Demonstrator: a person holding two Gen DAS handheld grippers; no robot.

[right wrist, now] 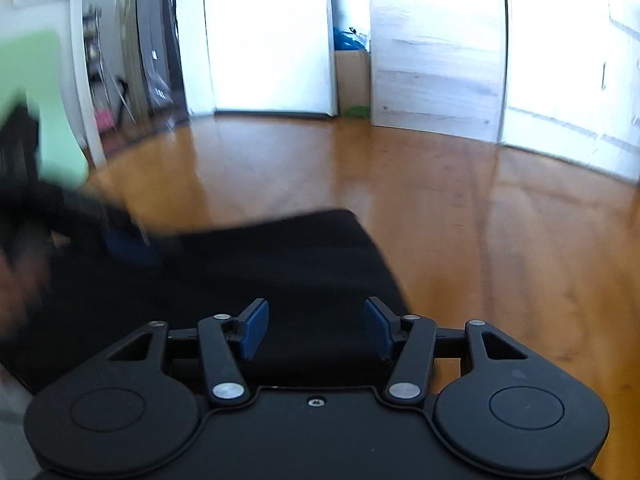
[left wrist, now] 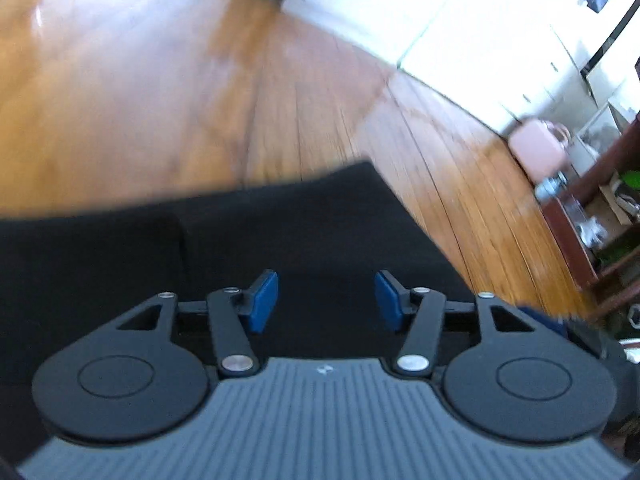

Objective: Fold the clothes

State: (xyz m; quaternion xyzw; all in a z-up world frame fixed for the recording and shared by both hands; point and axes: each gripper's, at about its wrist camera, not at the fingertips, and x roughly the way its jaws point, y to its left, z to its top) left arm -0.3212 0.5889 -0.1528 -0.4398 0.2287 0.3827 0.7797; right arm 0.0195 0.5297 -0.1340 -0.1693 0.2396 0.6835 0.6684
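1. Left gripper (left wrist: 326, 300): jaws spread, empty, above the black garment (left wrist: 280, 240) on the wooden floor (left wrist: 160, 100).
2. Right gripper (right wrist: 316, 328): jaws spread, empty, above the same garment; only its view shows the left gripper, blurred.

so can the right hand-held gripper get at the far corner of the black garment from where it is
Probably yes. The right hand-held gripper is open and empty above the black garment, and nothing lies between it and the far corner on the bare wooden floor. The left hand-held gripper sits off to the side.
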